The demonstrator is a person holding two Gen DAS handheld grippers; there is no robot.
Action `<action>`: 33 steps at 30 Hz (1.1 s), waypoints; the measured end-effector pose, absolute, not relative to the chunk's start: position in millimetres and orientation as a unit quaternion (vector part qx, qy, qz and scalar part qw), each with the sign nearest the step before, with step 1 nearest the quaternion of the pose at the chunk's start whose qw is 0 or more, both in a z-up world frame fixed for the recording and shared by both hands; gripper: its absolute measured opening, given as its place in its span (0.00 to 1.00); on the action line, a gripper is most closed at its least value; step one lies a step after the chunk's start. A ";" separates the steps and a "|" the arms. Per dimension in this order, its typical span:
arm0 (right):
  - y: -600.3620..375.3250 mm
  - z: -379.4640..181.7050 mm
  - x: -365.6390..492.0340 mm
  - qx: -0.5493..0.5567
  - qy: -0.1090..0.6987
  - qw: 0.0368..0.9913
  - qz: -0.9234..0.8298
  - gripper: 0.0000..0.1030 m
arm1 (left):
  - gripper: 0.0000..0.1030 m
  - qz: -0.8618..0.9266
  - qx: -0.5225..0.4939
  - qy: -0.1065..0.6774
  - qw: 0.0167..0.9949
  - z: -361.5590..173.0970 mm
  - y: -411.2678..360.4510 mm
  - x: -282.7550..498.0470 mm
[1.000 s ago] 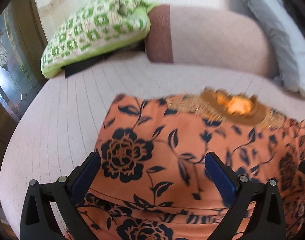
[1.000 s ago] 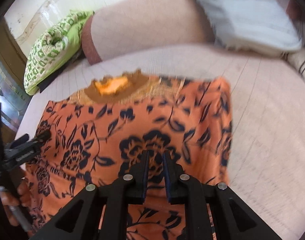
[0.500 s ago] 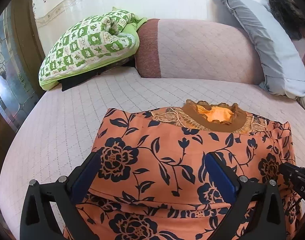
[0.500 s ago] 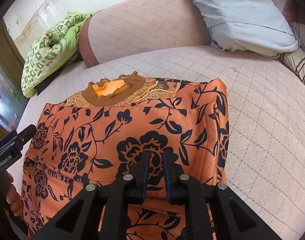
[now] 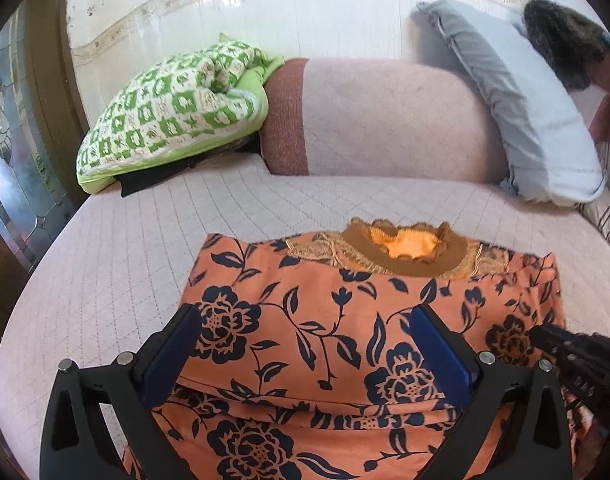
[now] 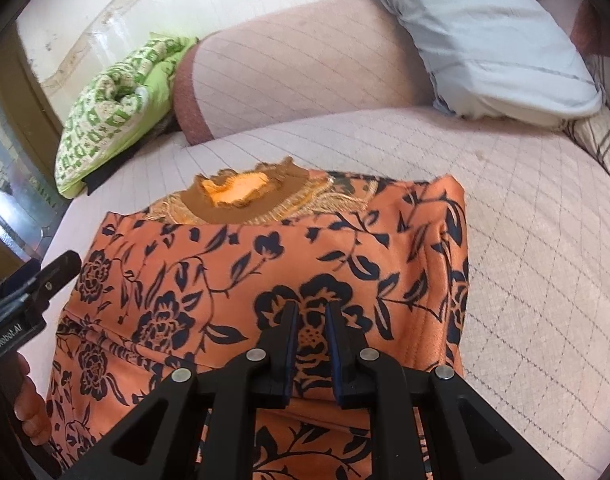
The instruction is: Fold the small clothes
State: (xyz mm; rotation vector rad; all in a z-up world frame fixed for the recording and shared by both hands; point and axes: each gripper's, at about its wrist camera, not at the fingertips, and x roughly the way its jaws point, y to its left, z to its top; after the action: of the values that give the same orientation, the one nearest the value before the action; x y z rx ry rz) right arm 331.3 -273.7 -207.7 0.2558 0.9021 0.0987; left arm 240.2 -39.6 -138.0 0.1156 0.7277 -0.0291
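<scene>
Spread flat: orange floral dress (image 5: 345, 340), navy blooms, gold-embroidered brown neckline at 12 o'clock, on a quilted pink mattress (image 5: 105, 260). Left gripper (image 5: 305, 356) gaping wide above it, gripping nothing. Right gripper (image 6: 309, 344) nearly closed, cloth pinched or not unclear. Only via right wrist: a hand (image 6: 27, 408) at 8 o'clock.

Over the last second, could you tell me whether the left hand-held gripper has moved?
Yes. The left hand-held gripper has pulled back and up: in its own view the green checked quilt and the orange floral garment sit lower, with more wall showing.
</scene>
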 end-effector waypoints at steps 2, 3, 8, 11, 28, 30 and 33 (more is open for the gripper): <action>-269.1 -205.0 329.3 0.115 0.427 0.895 0.055 0.16 | 1.00 -0.005 0.051 0.346 0.937 -130.5 -35.1 236.4; -267.0 -204.4 328.7 0.111 0.425 0.897 0.057 0.16 | 1.00 -0.002 0.049 0.343 0.938 -128.0 -33.0 235.1; -264.0 -208.6 328.5 0.107 0.428 0.896 0.060 0.16 | 1.00 0.030 0.027 0.325 0.945 -114.7 -9.3 229.5; -262.9 -209.6 328.3 0.107 0.428 0.896 0.060 0.16 | 1.00 0.047 0.020 0.320 0.946 -111.7 4.5 228.9; -257.6 -225.2 337.1 0.107 0.440 0.890 0.056 0.15 | 1.00 0.130 -0.008 0.337 0.932 -120.2 77.2 233.2; -257.6 -226.2 337.0 0.105 0.441 0.890 0.054 0.15 | 1.00 0.139 -0.009 0.337 0.931 -121.5 84.2 232.8; -257.2 -227.7 337.9 0.108 0.442 0.889 0.054 0.15 | 1.00 0.152 -0.006 0.338 0.929 -122.9 93.2 232.5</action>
State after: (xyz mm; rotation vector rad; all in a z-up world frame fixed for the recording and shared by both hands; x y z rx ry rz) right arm 337.9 -257.2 -227.7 0.2241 0.9193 0.1125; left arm 232.5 93.2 -122.9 -0.0127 0.6917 0.3122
